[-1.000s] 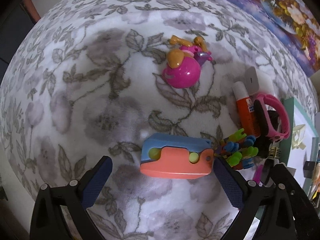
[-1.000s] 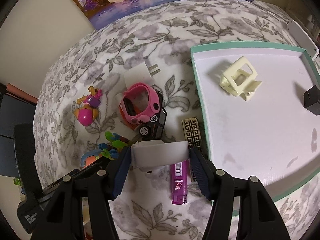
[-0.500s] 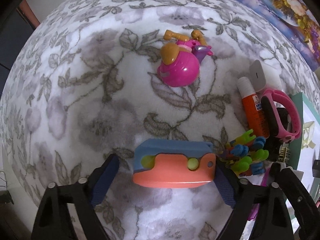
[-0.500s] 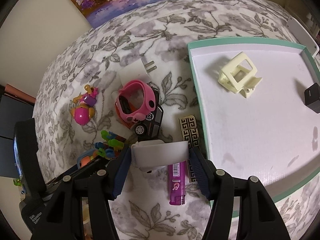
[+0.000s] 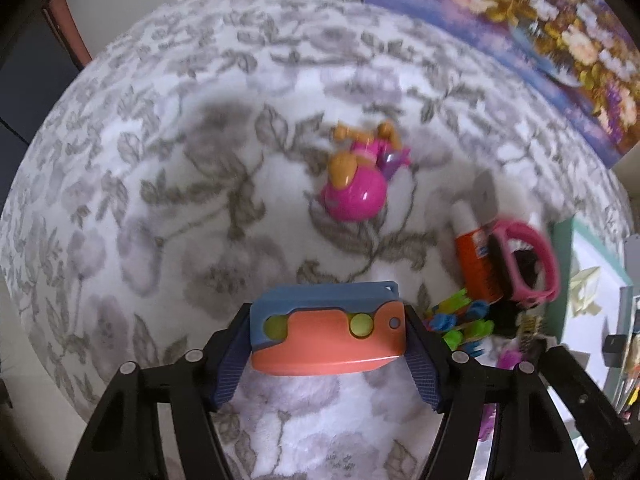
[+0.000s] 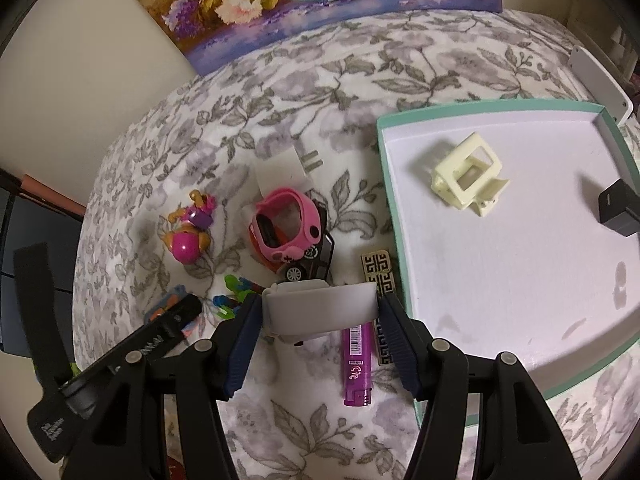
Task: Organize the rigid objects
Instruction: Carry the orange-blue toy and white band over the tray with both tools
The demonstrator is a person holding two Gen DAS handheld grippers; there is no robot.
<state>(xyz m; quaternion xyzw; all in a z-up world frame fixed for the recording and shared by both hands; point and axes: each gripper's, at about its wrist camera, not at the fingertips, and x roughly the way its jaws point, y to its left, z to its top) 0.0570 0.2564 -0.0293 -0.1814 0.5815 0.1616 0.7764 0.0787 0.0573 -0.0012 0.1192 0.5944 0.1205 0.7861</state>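
Note:
My left gripper [image 5: 326, 344] is shut on a blue-and-orange toy block [image 5: 326, 330], one pad on each end. My right gripper [image 6: 320, 312] is shut on a pale grey-white plastic piece [image 6: 320, 306], which it holds above a purple lighter [image 6: 356, 364] and a toy car [image 6: 310, 260]. To the right lies a teal-rimmed white tray [image 6: 390, 208] holding a cream frame part [image 6: 468, 178] and a black cube [image 6: 618, 208]. In the right wrist view the left gripper's arm [image 6: 152, 344] enters at the lower left.
On the floral cloth lie a pink dog figure [image 6: 188, 232], a pink watch [image 6: 286, 224], colourful clips [image 6: 236, 296], a patterned card [image 6: 378, 276], a white plug [image 6: 284, 168] and an orange tube [image 5: 474, 256]. A flower painting [image 6: 320, 0] leans at the back.
The left fingers have shut on the blue-and-orange block and tilted up with it. The right gripper keeps its hold on the white piece and has drawn back a little.

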